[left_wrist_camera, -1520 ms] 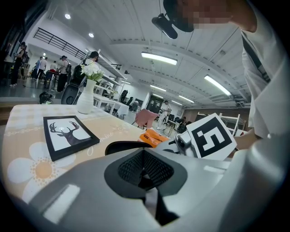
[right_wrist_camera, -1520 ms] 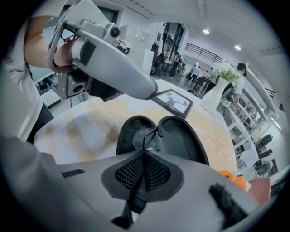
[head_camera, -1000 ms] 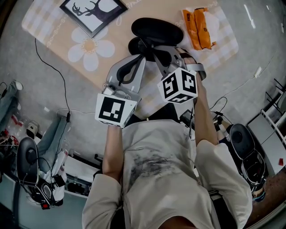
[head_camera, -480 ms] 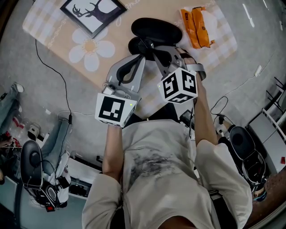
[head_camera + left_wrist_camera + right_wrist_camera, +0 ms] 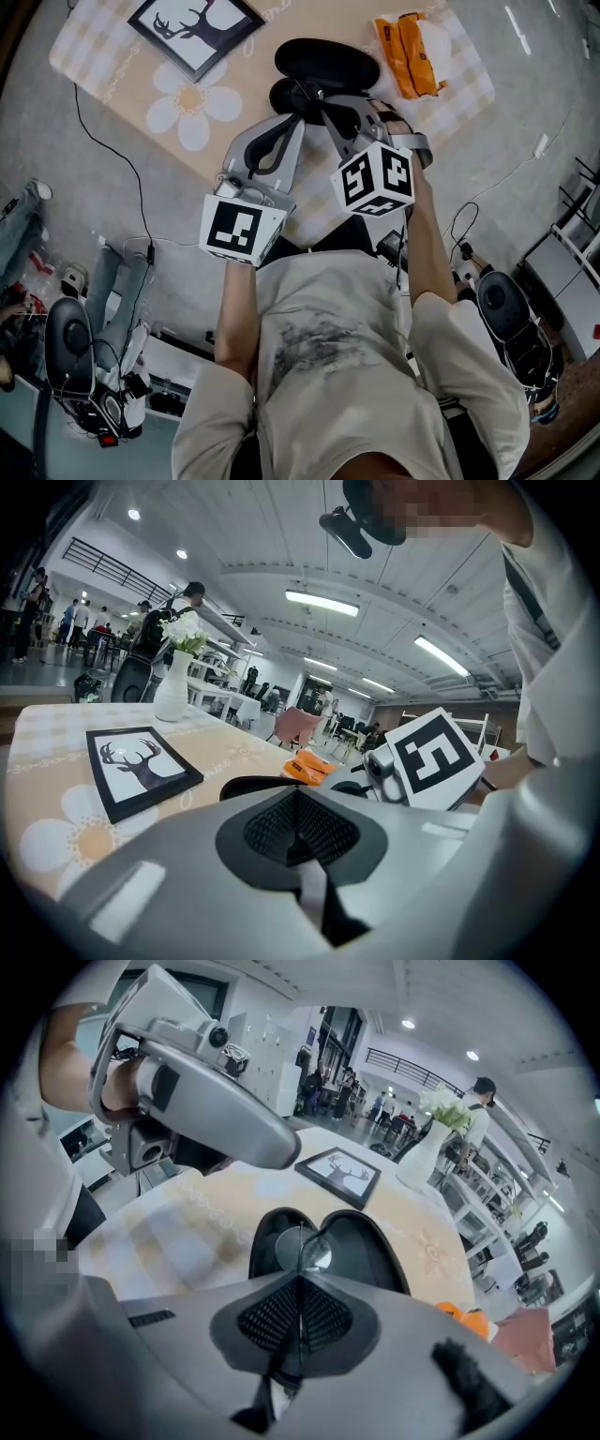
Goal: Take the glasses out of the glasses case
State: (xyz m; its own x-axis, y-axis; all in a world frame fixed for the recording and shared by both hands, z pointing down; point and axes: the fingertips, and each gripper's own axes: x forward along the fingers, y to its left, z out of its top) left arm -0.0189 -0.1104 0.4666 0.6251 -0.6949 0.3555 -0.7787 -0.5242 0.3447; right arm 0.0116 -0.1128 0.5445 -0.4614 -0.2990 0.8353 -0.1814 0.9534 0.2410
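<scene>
Person stood over the tabletop (image 5: 122, 89), 1 tool in each hand, both reaching toward the black glasses case (image 5: 328, 64).

Case lay open on the checked cloth, its 2 halves spread side by side, between the framed deer picture (image 5: 192, 26) and the orange packet (image 5: 408, 45).

Right claw (image 5: 300, 1309): jaws pressed together on a thin bit of the glasses (image 5: 298, 1249). A round lens showed just past the jaw tips, over the hollow of the open case. Could not tell whether the glasses touched the case lining or hung clear of it.

Left claw (image 5: 298, 822): jaws together, nothing seen between the pads. Dark rim of the case showed just beyond its tip; contact with the case could not be judged. The other tool's marker cube (image 5: 436, 761) sat close on its right.

White vase (image 5: 172, 691) with flowers stood at the far end of the tabletop, past the deer picture.

Head view: both tools angled inward, tips near each other at the case.
</scene>
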